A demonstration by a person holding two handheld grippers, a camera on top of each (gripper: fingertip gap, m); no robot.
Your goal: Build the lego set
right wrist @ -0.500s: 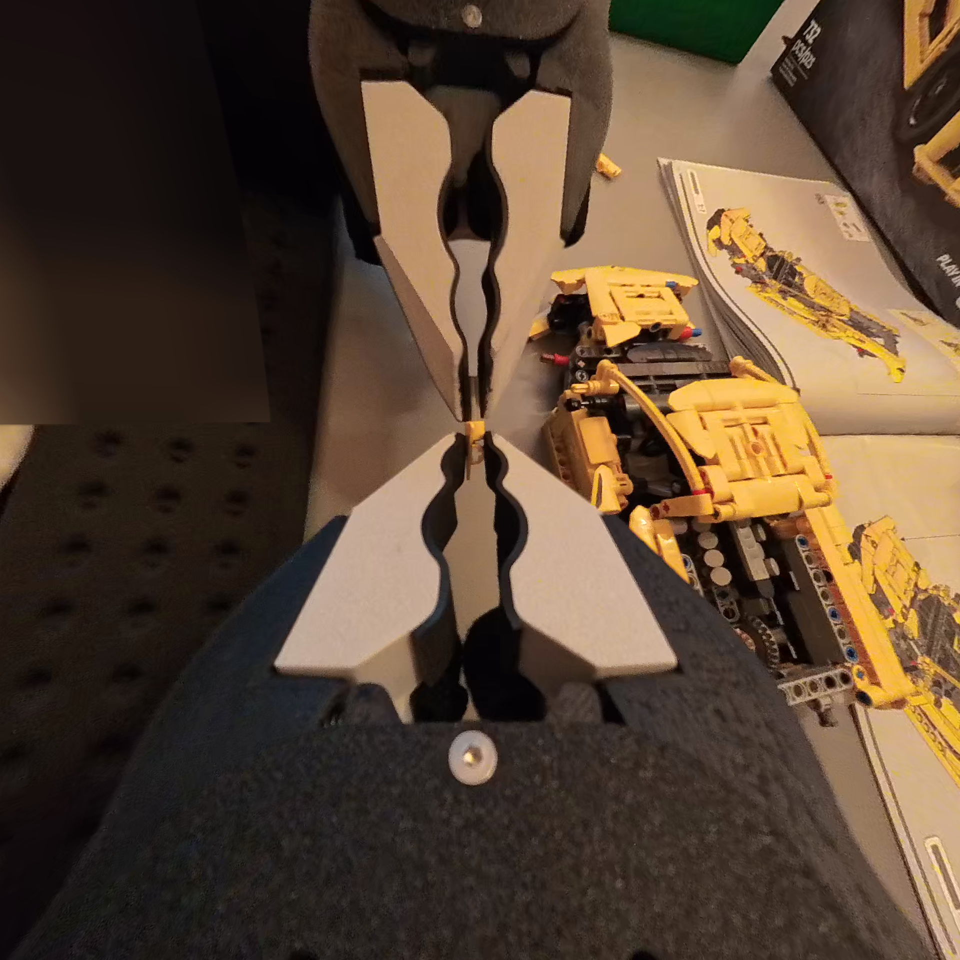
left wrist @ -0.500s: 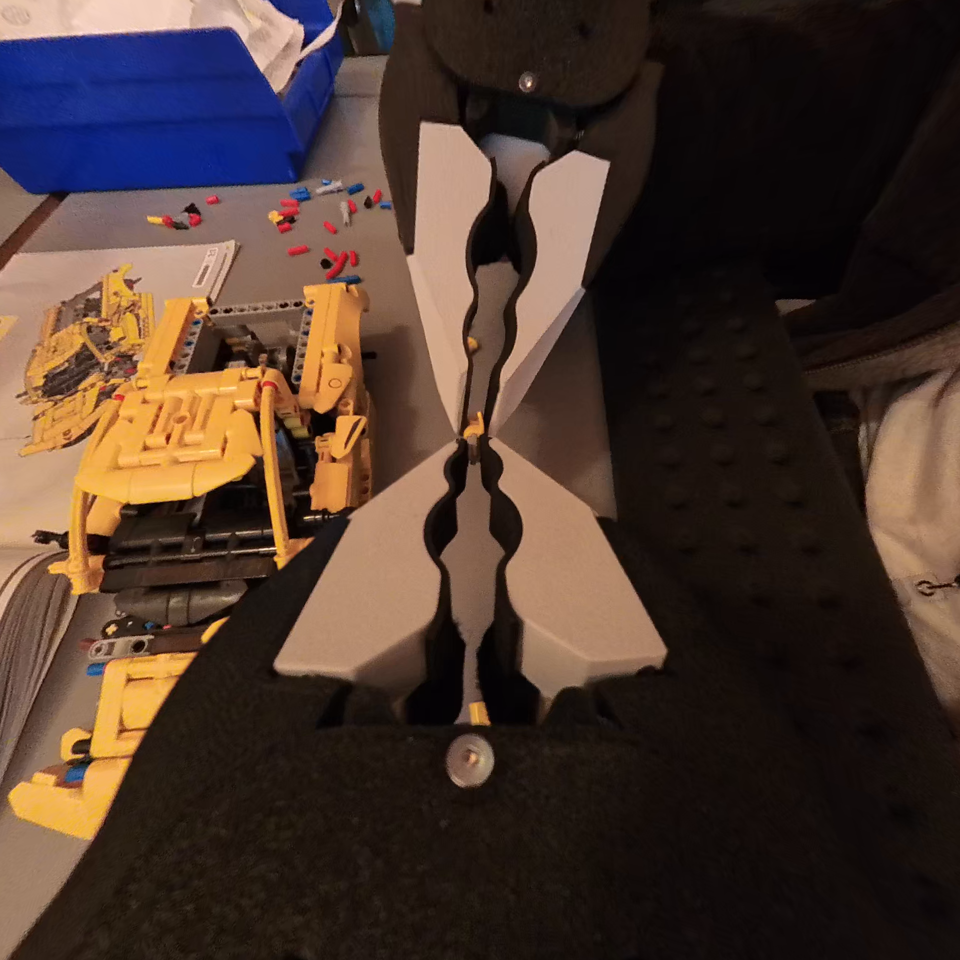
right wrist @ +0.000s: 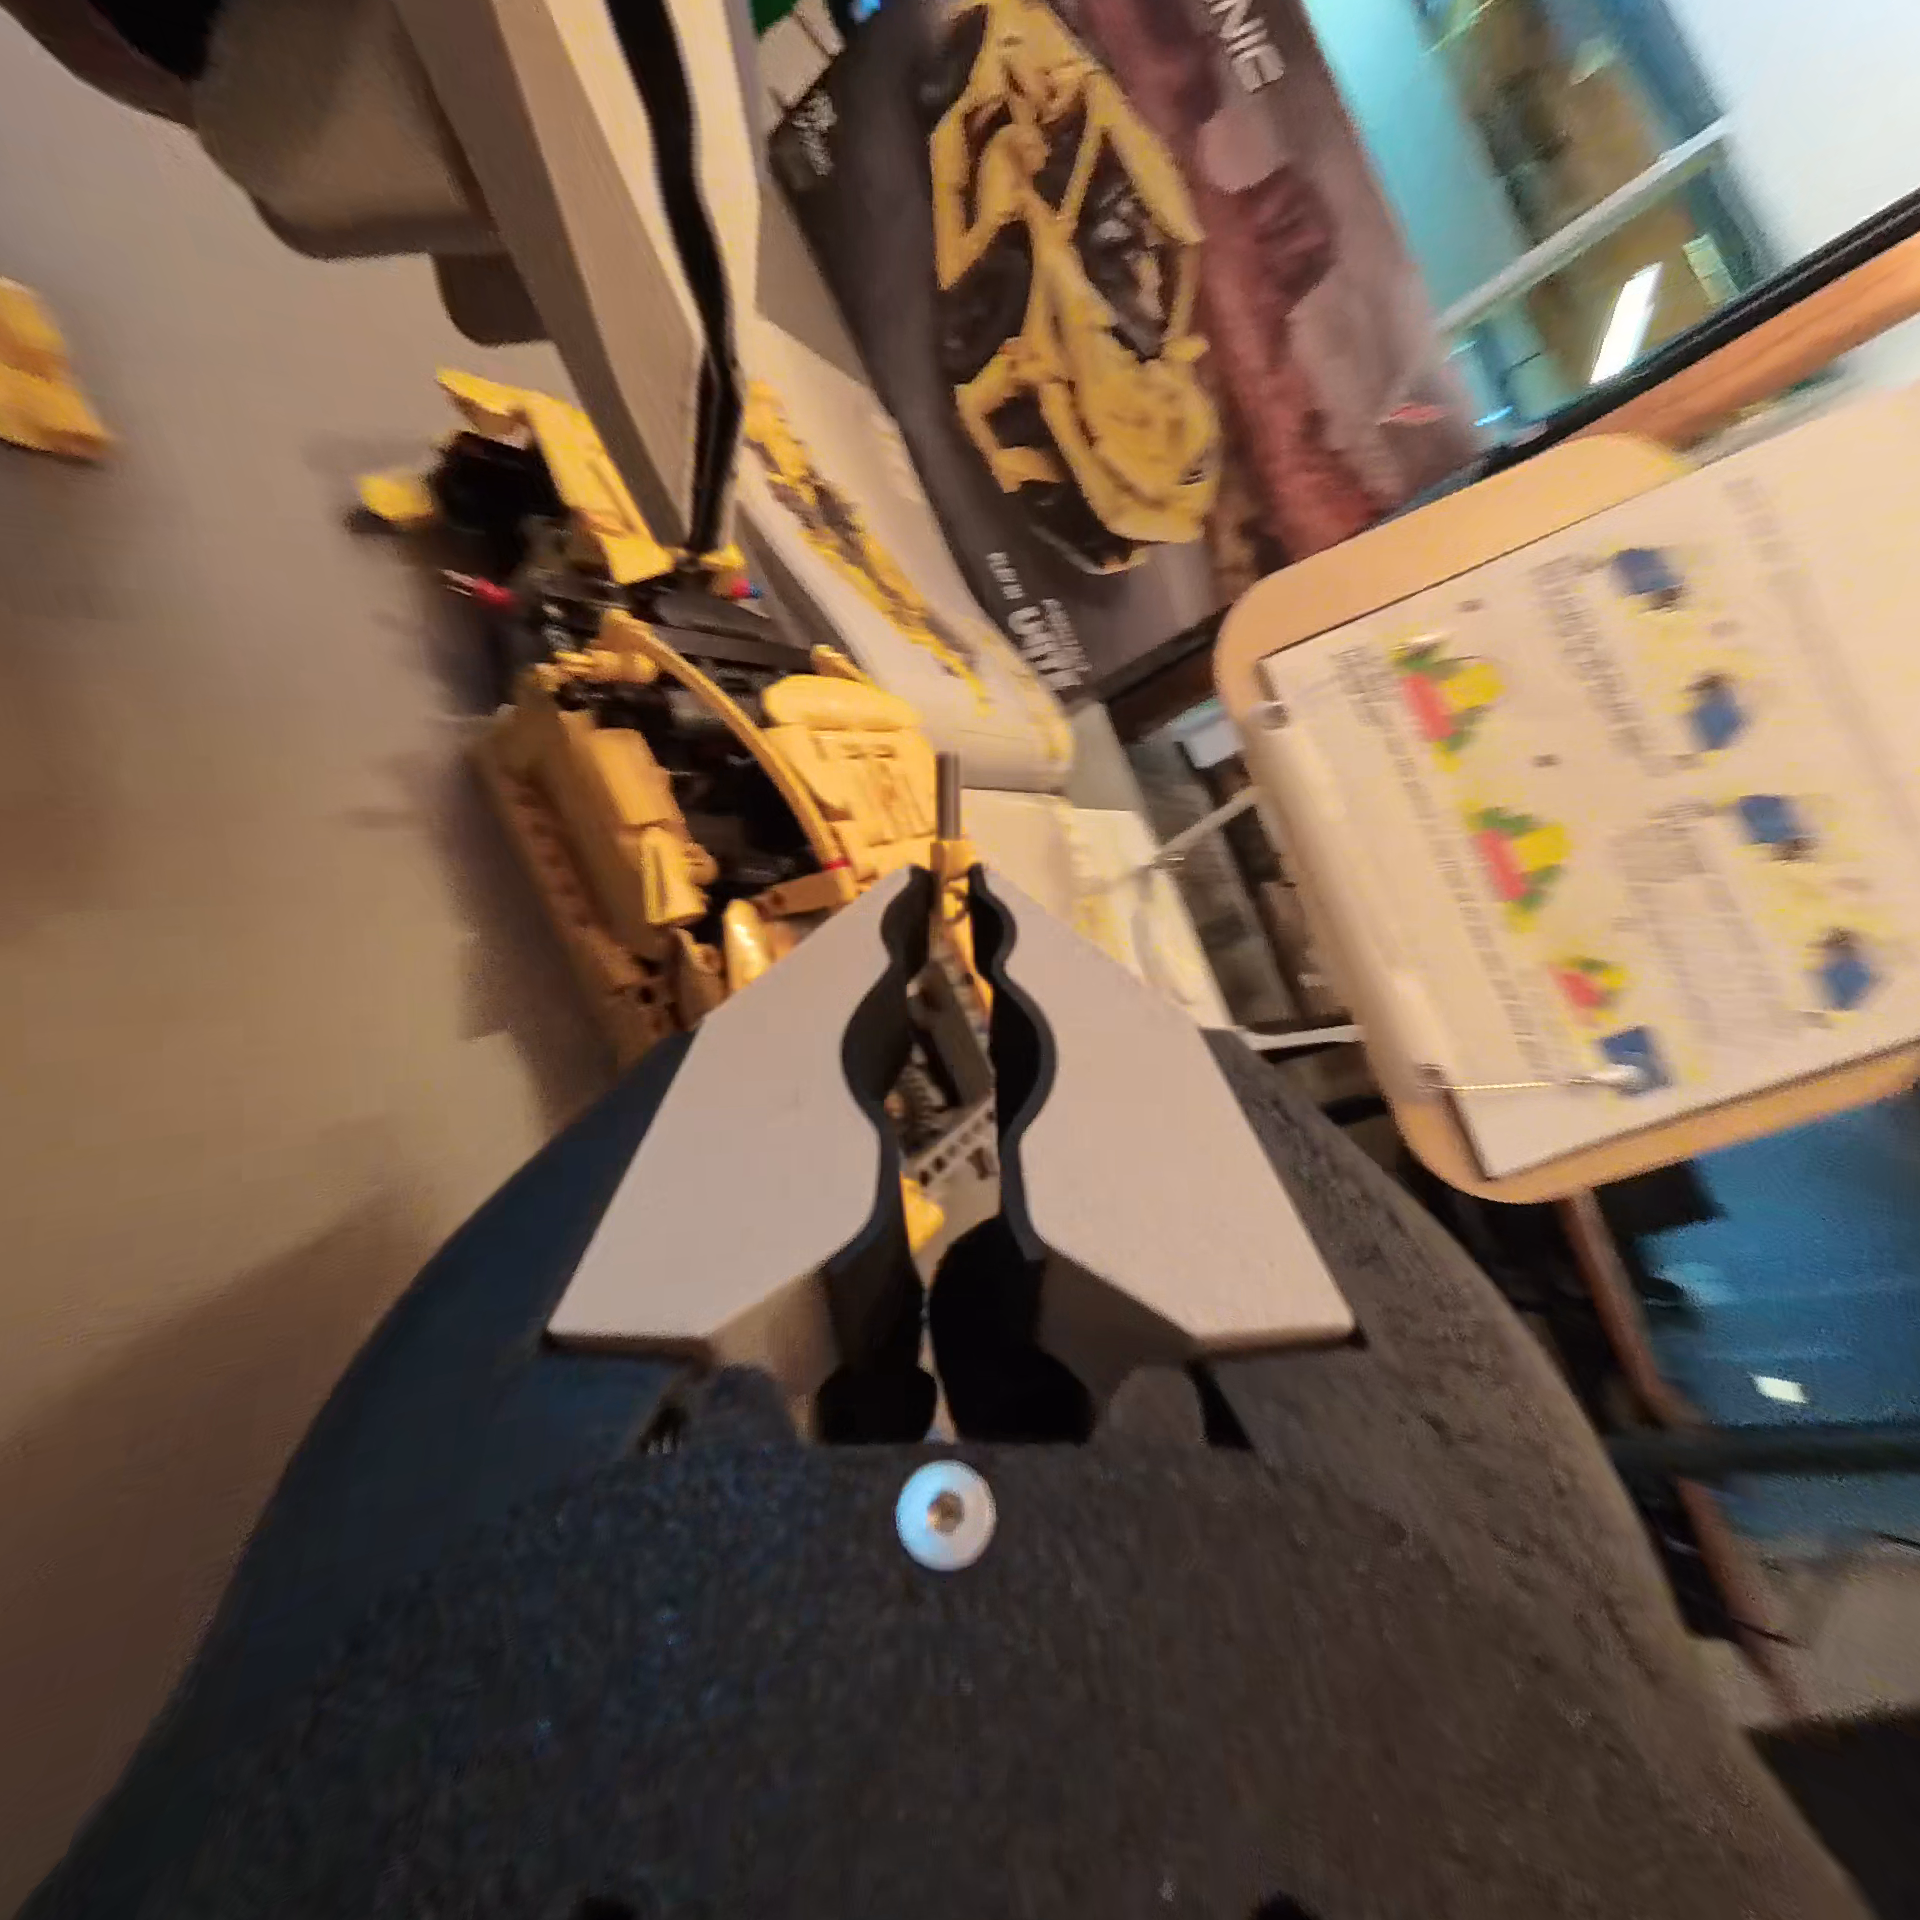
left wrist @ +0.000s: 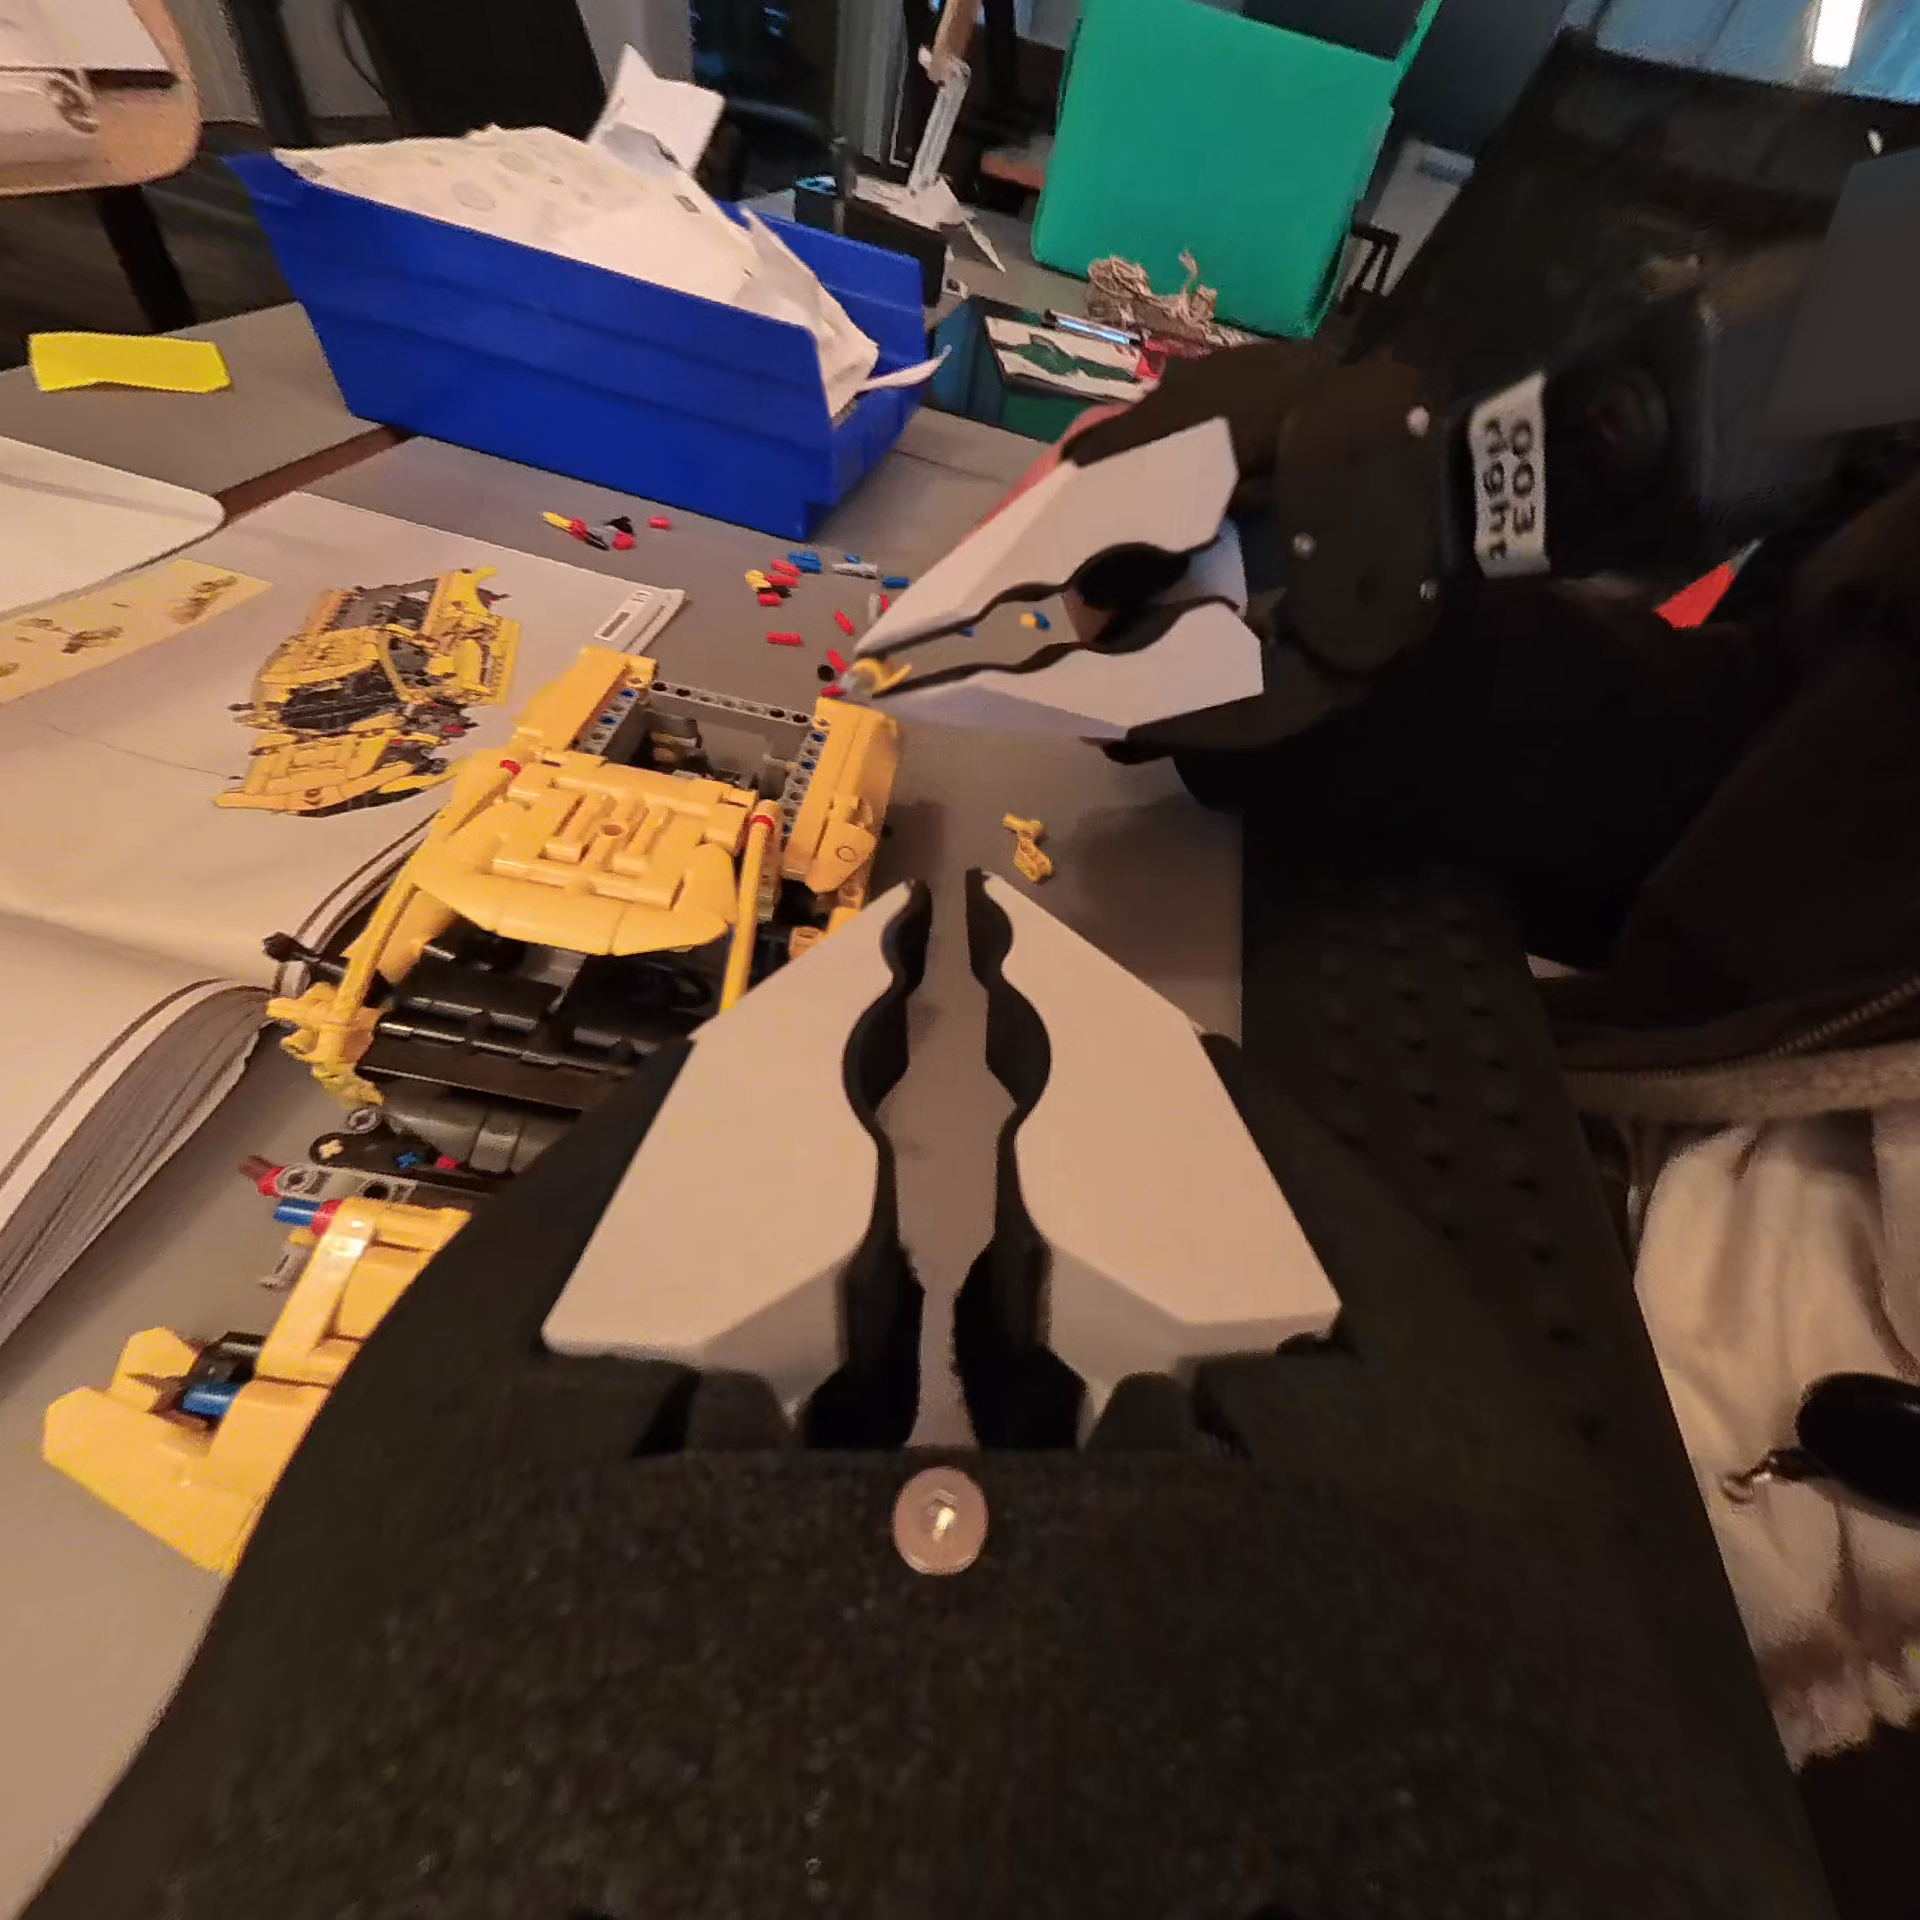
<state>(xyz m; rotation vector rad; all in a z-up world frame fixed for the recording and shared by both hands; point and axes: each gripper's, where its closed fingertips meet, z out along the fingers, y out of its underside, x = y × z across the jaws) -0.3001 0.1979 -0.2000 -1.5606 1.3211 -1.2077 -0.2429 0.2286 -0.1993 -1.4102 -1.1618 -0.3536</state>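
Grippers now apart; right gripper (right wrist: pixel 943 883) alone with pin (right wrist: pixel 948 831)

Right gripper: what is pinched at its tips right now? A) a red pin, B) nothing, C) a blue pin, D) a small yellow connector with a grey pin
D: the right gripper is shut on a small yellow connector with a grey pin sticking out past the tips.
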